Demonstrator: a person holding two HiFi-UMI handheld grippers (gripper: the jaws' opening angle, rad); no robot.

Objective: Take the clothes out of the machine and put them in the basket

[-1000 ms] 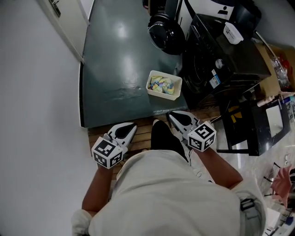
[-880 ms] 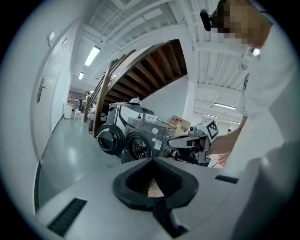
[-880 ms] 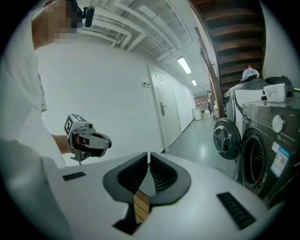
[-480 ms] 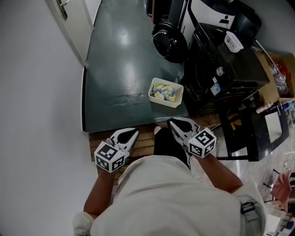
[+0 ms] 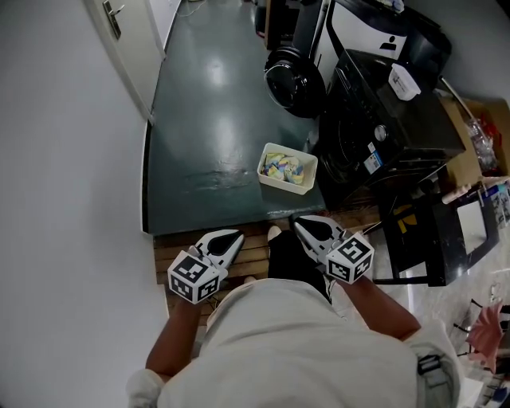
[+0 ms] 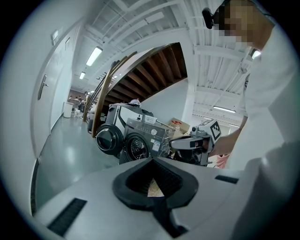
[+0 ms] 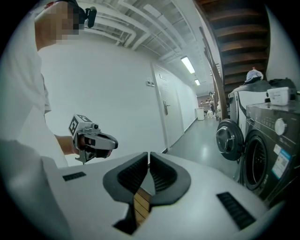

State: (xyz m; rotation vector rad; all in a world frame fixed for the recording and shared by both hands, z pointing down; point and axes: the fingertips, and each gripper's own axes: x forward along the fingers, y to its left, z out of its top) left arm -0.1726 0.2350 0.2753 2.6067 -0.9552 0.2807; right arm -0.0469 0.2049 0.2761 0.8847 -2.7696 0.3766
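A white basket (image 5: 307, 182) holding colourful clothes (image 5: 280, 166) stands on the green floor beside a dark washing machine (image 5: 374, 127). The machine's round door (image 5: 295, 80) hangs open. My left gripper (image 5: 231, 237) and right gripper (image 5: 301, 225) are level in front of my body, over wooden slats, well short of the basket. Both are shut and hold nothing. In the left gripper view the left gripper (image 6: 151, 160) faces the machine (image 6: 140, 140), with the right gripper (image 6: 192, 143) beside it. In the right gripper view the right gripper (image 7: 148, 154) has its pads together, and the left gripper (image 7: 96, 140) shows ahead.
A wooden slatted platform (image 5: 249, 249) lies under my grippers at the edge of the green floor (image 5: 207, 119). A white wall (image 5: 64, 159) with a door (image 5: 119, 24) runs along the left. A black frame (image 5: 414, 231) and cardboard boxes (image 5: 478, 119) crowd the right.
The head view has drifted slightly, so the basket and machine sit lower in the picture. Both grippers stay shut and empty, in nearly the same place over the slats.
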